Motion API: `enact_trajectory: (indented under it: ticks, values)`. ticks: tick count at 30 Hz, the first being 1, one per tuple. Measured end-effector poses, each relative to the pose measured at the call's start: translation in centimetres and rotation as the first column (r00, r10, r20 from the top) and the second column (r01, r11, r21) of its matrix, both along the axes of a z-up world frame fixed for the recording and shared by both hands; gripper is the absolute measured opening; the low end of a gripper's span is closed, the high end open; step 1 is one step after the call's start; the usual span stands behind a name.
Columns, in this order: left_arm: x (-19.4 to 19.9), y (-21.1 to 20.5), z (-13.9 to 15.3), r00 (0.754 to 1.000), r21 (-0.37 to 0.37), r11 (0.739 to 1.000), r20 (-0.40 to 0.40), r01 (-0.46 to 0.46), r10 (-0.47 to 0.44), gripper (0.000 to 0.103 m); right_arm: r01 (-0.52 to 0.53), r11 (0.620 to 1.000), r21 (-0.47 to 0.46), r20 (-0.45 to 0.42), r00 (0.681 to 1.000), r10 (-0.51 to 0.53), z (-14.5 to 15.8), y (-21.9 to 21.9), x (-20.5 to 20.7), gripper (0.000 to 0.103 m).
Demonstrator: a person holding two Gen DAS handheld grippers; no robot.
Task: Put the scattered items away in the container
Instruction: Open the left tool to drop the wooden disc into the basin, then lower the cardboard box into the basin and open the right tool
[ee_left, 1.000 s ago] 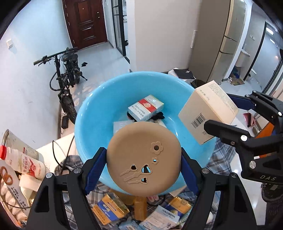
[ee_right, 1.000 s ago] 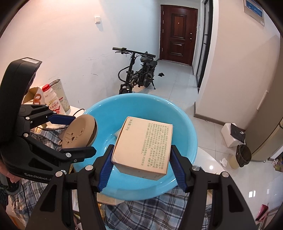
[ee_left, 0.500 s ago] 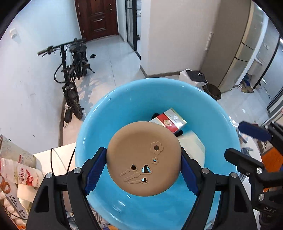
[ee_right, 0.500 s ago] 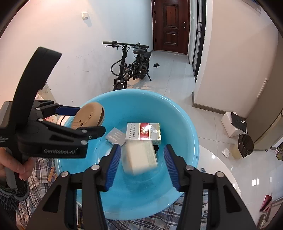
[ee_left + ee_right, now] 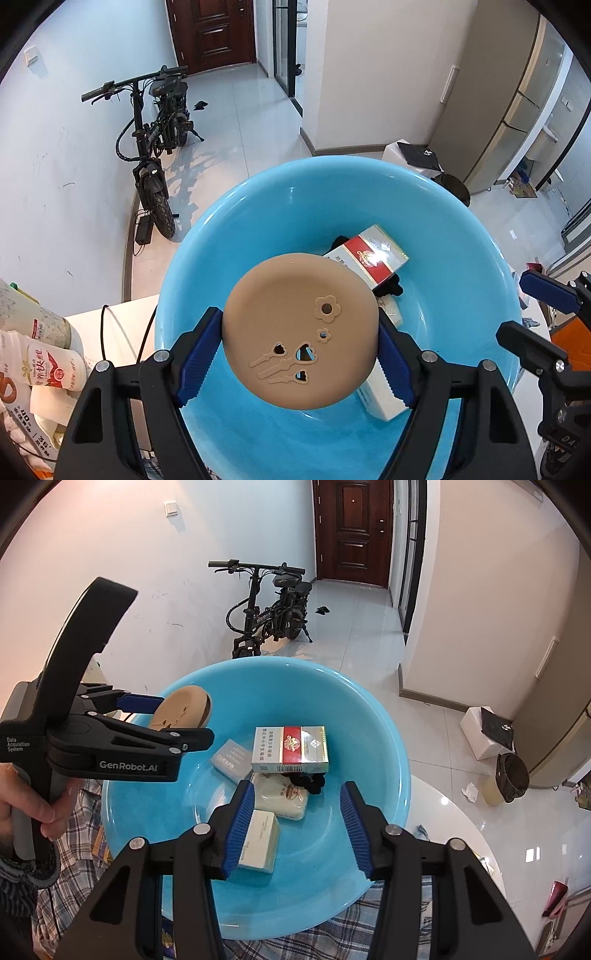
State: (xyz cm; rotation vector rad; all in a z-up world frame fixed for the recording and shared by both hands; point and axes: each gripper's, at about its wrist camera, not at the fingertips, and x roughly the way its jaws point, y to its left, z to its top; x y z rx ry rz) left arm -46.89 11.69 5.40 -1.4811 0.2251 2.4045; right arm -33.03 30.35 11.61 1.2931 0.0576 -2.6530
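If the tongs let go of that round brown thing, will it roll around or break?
The round brown lid hangs over the blue bowl, pinched at its edges by the left tongs. It keeps its shape, so probably stiff. Being flat, it would likely flop down rather than roll. It looks unlikely to break.

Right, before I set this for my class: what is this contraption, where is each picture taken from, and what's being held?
There is no robot here. A person holds hand-operated tongs in each hand, and each pair carries a wide-angle camera looking along its fingers. One picture comes from each camera. The left tongs grip a tan round disc over a blue basin, which stands on a checked cloth. In the basin lie a red-and-white carton, a cream box and other small packs. The right tongs are above the basin, pads apart and empty. The person's hand grips the left handle.
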Motion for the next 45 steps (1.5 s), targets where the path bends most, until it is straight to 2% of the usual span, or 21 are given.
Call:
enact_trajectory:
  ticks: [12,19,22,27,32,34,36,40,44,45]
  values:
    - [-0.8,-0.1,-1.0,1.000,-0.038,0.999,0.021,-0.023,0.023,0.083,-0.005,1.000,-0.004,0.021,1.000,0.005,-0.8,0.0,0.1,0.047]
    - [-1.1,-0.4,-0.4,0.999,0.014,0.999,0.009,-0.037,0.037,0.083,-0.013,1.000,-0.009,0.034,0.999,0.014,-1.4,0.0,0.7,0.048]
    - [-1.1,-0.3,-0.1,0.999,0.013,0.999,0.012,-0.044,0.044,0.086,-0.011,1.000,-0.008,0.035,0.999,0.011,-1.5,0.1,0.8,0.047]
    - [-0.3,-0.3,0.7,0.998,-0.025,0.999,-0.040,-0.045,0.044,0.086,-0.003,1.000,-0.017,0.039,0.999,0.004,-1.6,0.2,0.8,0.047]
    - [1.0,-1.3,1.6,0.997,0.035,0.998,-0.050,-0.059,0.060,0.086,-0.001,1.000,-0.021,0.045,0.999,0.002,-1.6,0.1,1.1,0.049]
    - [1.5,-1.5,2.0,0.996,0.040,0.998,-0.060,-0.056,0.058,0.086,0.002,1.000,-0.016,0.039,0.999,-0.002,-1.5,0.0,1.2,0.053]
    - [2.0,-1.4,2.3,0.996,0.031,0.998,-0.075,-0.051,0.053,0.086,0.006,1.000,0.009,0.019,1.000,-0.006,-1.3,-0.3,1.5,0.067]
    - [3.0,-1.6,2.5,0.996,0.033,0.999,-0.079,-0.044,0.046,0.086,-0.002,1.000,0.011,0.012,1.000,0.002,-0.9,-0.8,2.0,0.071]
    - [3.9,-1.9,2.4,0.997,0.050,0.998,-0.066,-0.043,0.047,0.086,-0.012,0.999,0.042,0.001,1.000,0.012,-0.7,-1.4,2.8,0.089]
    - [4.1,-1.9,2.4,0.997,0.050,0.998,-0.067,-0.042,0.045,0.086,-0.018,0.999,0.048,-0.002,1.000,0.018,-0.6,-1.6,3.1,0.091]
